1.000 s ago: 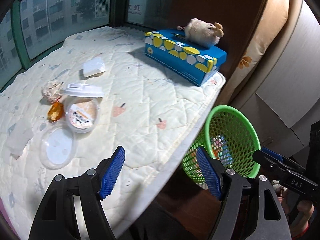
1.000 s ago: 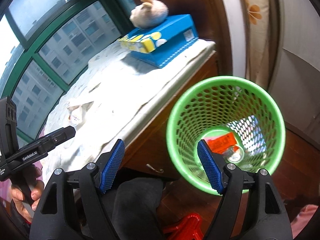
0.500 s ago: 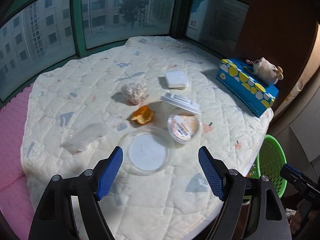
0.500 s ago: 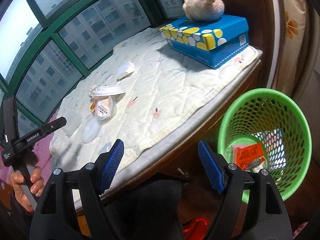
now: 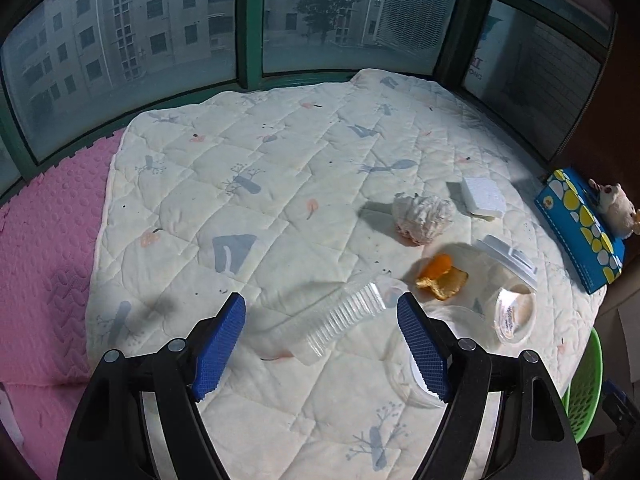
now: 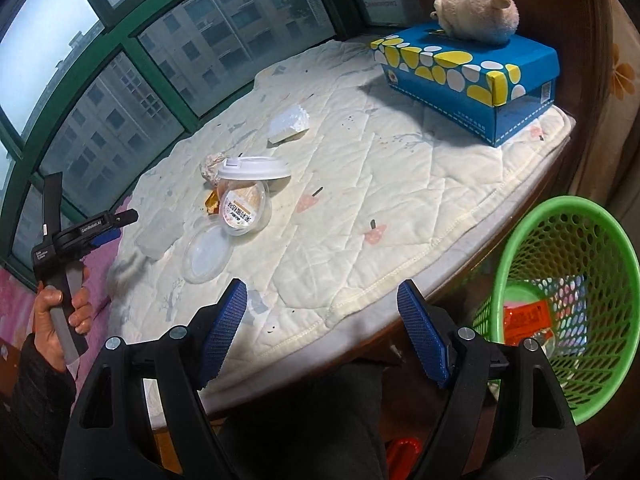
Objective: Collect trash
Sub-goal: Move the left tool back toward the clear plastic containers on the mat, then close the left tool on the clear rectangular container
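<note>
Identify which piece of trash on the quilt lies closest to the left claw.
The ribbed clear plastic tray, lying right between the open left claw's fingertips. The crumpled tissue, orange wrapper and white foam block all lie farther off.

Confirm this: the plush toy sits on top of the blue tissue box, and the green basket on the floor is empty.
Not empty. The right wrist view shows an orange wrapper in the green basket. The plush toy does sit on the blue tissue box.

left gripper (image 5: 320, 336) swung from basket (image 5: 586, 392) to over clear tray (image 5: 340, 318)
</note>
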`<state>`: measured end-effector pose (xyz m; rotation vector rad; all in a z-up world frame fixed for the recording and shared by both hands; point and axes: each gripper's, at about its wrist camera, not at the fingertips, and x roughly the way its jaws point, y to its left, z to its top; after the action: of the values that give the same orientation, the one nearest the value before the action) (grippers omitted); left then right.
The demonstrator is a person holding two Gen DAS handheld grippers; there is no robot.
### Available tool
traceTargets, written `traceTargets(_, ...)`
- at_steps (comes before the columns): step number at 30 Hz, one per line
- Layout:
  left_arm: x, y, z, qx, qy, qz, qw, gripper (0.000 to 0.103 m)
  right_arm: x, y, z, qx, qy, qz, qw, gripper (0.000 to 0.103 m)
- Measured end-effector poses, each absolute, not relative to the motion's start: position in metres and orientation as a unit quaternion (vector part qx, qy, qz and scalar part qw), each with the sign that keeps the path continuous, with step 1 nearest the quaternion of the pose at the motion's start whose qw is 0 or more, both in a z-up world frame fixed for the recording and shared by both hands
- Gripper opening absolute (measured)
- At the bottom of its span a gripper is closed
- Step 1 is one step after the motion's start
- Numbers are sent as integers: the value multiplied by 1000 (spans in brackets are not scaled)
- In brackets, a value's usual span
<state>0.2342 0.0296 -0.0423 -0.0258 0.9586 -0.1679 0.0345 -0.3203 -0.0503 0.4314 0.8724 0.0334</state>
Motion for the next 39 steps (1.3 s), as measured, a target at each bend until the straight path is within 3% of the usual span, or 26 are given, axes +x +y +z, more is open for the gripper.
traceTargets(9, 260, 45, -64, -11, 483, -46, 875, 75, 41, -313, -56, 205, 429, 20, 879, 78)
traceTargets(22, 236, 38, -64, -8, 483, -112, 869, 75, 45, -309, -60, 206, 435, 26, 876, 78)
traceTargets(26, 226, 31, -63, 22, 477, -150, 866, 76, 47, -305, -60, 203, 435, 32, 876, 78)
traceTargets(33, 211, 10, -70, 95, 466, -223, 851, 87, 53, -293, -62, 194, 442, 44, 875, 78)
traceTargets(39, 212, -2, -80, 143, 463, -266, 833, 87, 58, -280, -64, 182, 445, 54, 875, 78)
